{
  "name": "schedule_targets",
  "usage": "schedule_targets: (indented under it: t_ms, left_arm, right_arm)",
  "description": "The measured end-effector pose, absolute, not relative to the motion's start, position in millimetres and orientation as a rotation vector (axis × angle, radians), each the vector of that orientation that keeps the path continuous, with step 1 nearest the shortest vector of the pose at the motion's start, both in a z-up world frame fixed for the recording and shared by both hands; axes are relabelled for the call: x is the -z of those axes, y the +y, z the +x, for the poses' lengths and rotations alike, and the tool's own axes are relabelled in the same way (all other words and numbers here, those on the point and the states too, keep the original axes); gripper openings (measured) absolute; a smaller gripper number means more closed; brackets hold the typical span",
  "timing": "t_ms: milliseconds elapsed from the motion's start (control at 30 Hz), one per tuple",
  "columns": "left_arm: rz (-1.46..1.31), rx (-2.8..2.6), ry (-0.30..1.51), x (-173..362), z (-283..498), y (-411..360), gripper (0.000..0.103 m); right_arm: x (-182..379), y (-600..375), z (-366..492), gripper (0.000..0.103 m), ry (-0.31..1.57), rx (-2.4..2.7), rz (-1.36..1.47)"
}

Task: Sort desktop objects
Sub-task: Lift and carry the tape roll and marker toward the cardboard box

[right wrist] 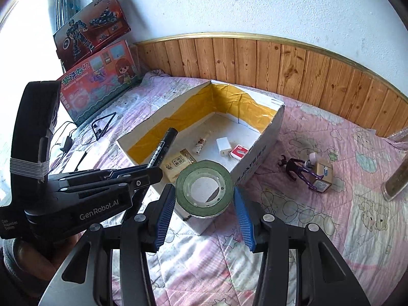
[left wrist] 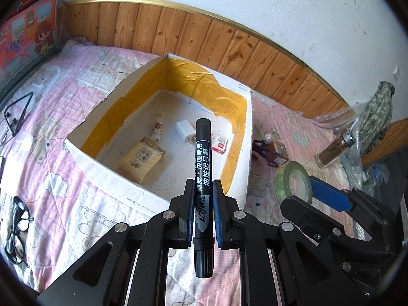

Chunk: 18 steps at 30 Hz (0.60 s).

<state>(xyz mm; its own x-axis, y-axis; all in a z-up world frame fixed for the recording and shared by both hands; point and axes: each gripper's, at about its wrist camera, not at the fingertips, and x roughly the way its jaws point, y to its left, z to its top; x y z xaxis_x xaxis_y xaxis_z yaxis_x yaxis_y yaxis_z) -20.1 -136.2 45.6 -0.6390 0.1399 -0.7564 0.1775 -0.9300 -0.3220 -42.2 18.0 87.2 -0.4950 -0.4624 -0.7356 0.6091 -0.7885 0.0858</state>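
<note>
The black marker (left wrist: 202, 178) says "AOWA". The left gripper (right wrist: 142, 176), at nine o'clock, says "GenRobot.AI". The white box (right wrist: 257, 163) says "JIAYE".

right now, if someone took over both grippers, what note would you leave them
Left gripper: shut on the black marker, held over the near edge of the white box.
Right gripper: holding the green tape roll between its pads, just in front of the box.
Done: tissue pack, white charger, red and white small box and a small figurine lie in the box.
Left: drop marker and tape in, then the purple figure, small tan box and jar on the quilt; glasses lie far left.
</note>
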Motion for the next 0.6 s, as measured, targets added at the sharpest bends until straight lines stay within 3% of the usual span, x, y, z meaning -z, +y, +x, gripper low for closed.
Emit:
schedule_targets:
  t_ms: [600]
  left_arm:
    - [1.363, 2.733, 0.594, -39.7, -49.4, -159.3, 0.014]
  right_arm:
    - [-96.4, -7.8, -75.5, 0.048, 0.326, 2.260, 1.028]
